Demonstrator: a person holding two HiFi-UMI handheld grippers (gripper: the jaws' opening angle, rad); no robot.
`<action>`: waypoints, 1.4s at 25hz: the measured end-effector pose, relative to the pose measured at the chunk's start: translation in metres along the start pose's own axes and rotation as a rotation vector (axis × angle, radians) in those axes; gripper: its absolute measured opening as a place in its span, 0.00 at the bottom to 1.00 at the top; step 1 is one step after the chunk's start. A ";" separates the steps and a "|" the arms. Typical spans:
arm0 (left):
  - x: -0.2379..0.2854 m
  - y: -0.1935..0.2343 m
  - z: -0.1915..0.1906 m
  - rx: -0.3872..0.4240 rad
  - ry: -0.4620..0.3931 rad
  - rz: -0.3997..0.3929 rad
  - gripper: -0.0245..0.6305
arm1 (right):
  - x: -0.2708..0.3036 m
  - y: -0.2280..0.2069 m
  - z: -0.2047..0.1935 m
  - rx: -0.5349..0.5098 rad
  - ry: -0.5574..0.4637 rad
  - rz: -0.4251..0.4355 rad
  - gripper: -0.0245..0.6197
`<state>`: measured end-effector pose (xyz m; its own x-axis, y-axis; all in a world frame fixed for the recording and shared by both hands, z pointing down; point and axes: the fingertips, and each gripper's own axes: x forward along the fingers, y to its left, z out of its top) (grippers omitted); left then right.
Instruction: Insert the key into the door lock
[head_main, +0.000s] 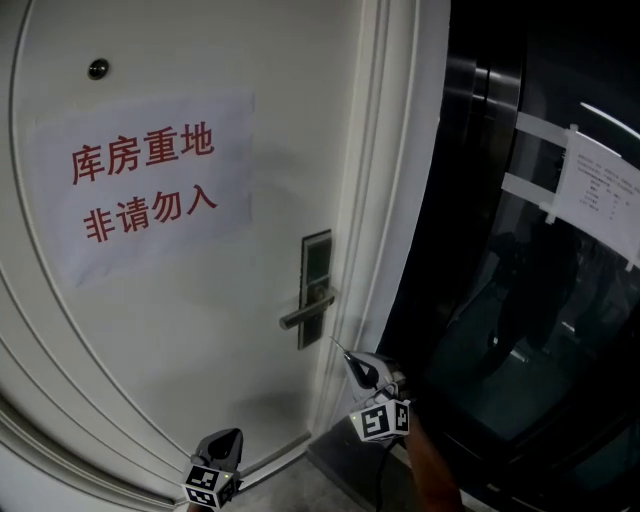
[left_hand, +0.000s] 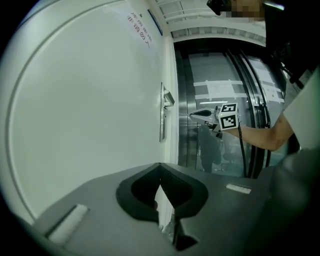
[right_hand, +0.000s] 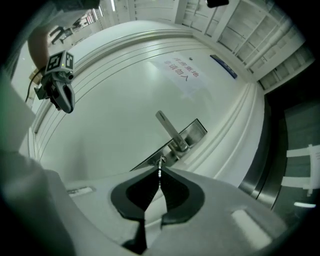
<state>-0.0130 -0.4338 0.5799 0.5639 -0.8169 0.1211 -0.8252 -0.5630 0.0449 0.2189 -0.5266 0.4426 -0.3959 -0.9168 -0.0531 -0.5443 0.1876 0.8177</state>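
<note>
- The right claw (right_hand: 160, 181) is pictured pressed together on a key (right_hand: 160, 172), whose thin metal blade is left jutting out past the tips.
- The blade is aimed at the lower part of the steel lock plate (right_hand: 181, 141), just under the lever handle (right_hand: 169, 128). It is held near the plate but apart from it, and no keyhole can be made out.
- In the head view the right claw (head_main: 362, 372) is shown below and to the right of the lock plate (head_main: 316, 288), close to the door's edge. The key (head_main: 343, 352) is angled up toward the plate. The marker cube (head_main: 381, 420) is seen behind the claw, carried on a bare forearm (head_main: 430, 470).
- The left claw (left_hand: 160, 167) is seen with its tips brought together, and nothing can be made out between them.
- In the head view the left claw (head_main: 222, 445) is held low in front of the door, at the lower left, well apart from the lock.
- The lock plate is mounted on the right side of a white door (head_main: 200, 330). A paper notice (head_main: 145, 185) with red characters is stuck to the door, and a peephole (head_main: 98, 68) is set above it.
- Beyond the door frame to the right, dark steel doors (head_main: 480, 120) are seen, with a white sheet (head_main: 598, 195) taped across them.
</note>
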 end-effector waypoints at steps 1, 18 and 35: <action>0.000 0.002 0.000 0.000 0.000 0.006 0.04 | 0.005 -0.001 0.000 -0.018 0.000 0.001 0.05; -0.009 0.020 0.012 -0.013 -0.005 0.079 0.04 | 0.056 -0.007 0.010 -0.251 0.021 0.018 0.05; -0.004 0.042 -0.005 -0.022 0.003 0.129 0.04 | 0.078 -0.006 0.003 -0.360 0.036 0.007 0.05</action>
<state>-0.0498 -0.4540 0.5863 0.4533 -0.8818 0.1300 -0.8912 -0.4508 0.0502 0.1889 -0.5986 0.4319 -0.3691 -0.9288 -0.0315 -0.2433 0.0638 0.9679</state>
